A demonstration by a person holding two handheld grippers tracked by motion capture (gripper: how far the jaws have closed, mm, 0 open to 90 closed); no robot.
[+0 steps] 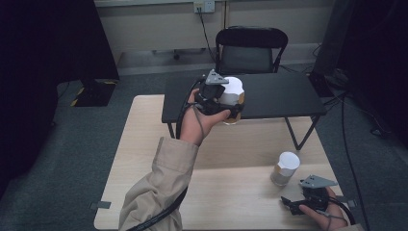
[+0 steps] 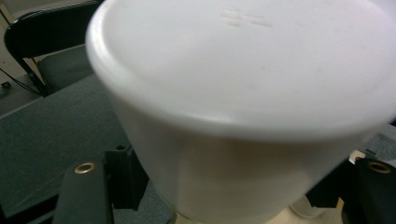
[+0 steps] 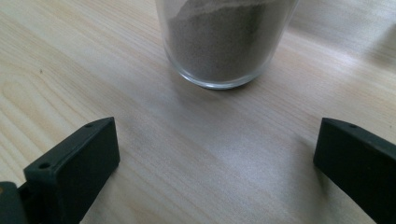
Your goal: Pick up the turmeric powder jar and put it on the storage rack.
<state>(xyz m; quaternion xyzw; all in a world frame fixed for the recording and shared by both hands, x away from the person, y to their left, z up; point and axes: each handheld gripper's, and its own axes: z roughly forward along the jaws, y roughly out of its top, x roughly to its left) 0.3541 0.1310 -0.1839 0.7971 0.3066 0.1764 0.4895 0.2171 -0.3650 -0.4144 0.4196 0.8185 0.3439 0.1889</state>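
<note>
The lid [image 2: 243,60] in my left claw [image 1: 230,107] looks like smooth white plastic with a soft, half-matt sheen and faint embossed marks. My claw's jaws are matt black plastic, with small brass-coloured eyelets. The table [image 3: 93,70] is pale wood-grain, smooth and faintly glossy. The jar [image 3: 224,42] before my right claw [image 1: 288,202] is clear, shiny glass holding a dull, grainy grey-brown powder. My sleeve [image 1: 159,187] is matt beige cloth.
</note>
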